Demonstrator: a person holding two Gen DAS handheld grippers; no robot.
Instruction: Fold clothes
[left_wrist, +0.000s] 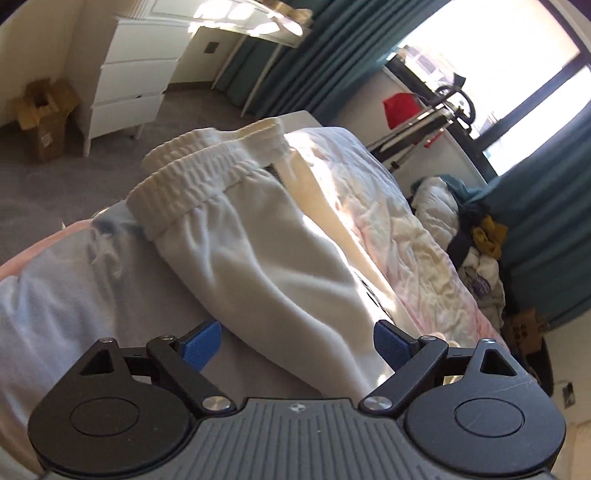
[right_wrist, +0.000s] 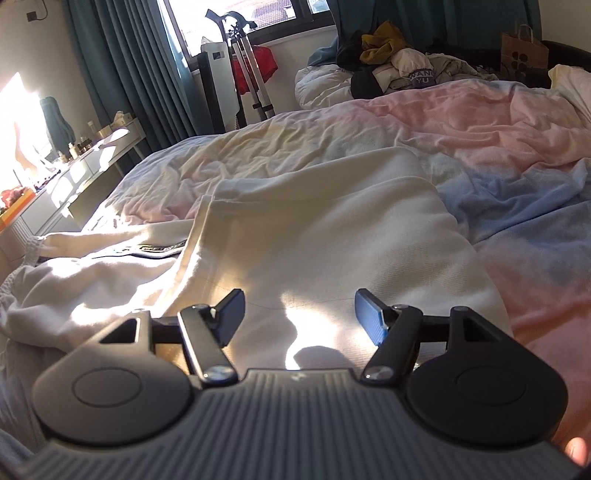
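A pair of white fleece trousers with a ribbed elastic waistband (left_wrist: 236, 221) lies spread across a bed covered by a rumpled pastel pink, blue and cream duvet (right_wrist: 517, 155). In the left wrist view the waistband sits at the far left, near the bed's edge, and the cloth runs toward the left gripper (left_wrist: 297, 345), whose blue-padded jaws stand wide apart above the fabric with nothing pressed between them. In the right wrist view the same trousers fill the near middle, one layer apparently folded over another, though glare makes the layering hard to read. The right gripper (right_wrist: 299, 317) hovers low over the cloth, jaws apart, gripping nothing. At the far end of the bed a heap of unfolded mixed clothes (right_wrist: 391, 62) rests near teal curtains (right_wrist: 122, 59). A white chest of drawers (left_wrist: 133, 85) stands on grey carpet at the far left.
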